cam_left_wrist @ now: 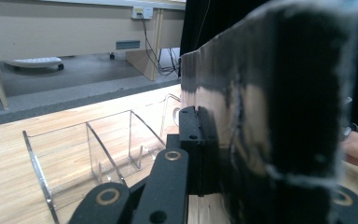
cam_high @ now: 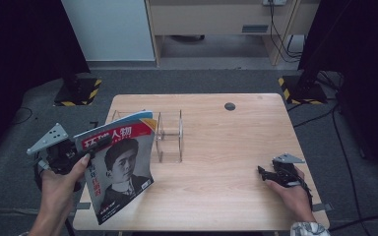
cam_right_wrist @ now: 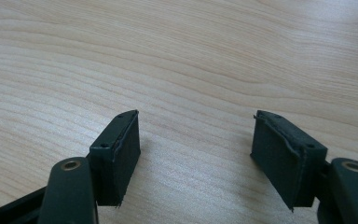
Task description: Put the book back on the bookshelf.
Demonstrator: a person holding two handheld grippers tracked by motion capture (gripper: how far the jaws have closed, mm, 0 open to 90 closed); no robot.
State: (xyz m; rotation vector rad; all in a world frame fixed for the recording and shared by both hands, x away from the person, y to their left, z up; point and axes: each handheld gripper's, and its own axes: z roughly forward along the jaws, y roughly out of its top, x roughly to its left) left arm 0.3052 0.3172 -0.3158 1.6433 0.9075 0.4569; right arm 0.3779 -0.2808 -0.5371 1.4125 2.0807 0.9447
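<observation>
High view: the light wooden table [cam_high: 216,162] takes up the middle of the scene, with a dark round grommet [cam_high: 230,106] near its far edge. Next in size is the magazine [cam_high: 119,169], with a red title band and a portrait on its cover; it is lifted off the table over the near left corner, standing tilted with its cover facing the camera and its lower corner hanging past the table's front edge. The left gripper [cam_high: 96,147] is clamped on the magazine's left edge, just below the red band, and the left hand [cam_high: 59,184] holds that gripper beside the table's left side. In the left gripper view the magazine [cam_left_wrist: 279,116] sits dark and close between the jaws, which are pressed tight on it. Just behind the magazine, on the left half of the table, stands a clear acrylic file rack [cam_high: 170,135] with upright dividers, its compartments bare. At the near right, the right gripper [cam_high: 262,172] lies low against the tabletop in the right hand [cam_high: 293,194], well apart from the magazine. The right gripper view shows its jaws parted over bare wood [cam_right_wrist: 191,70], with nothing between them.
</observation>
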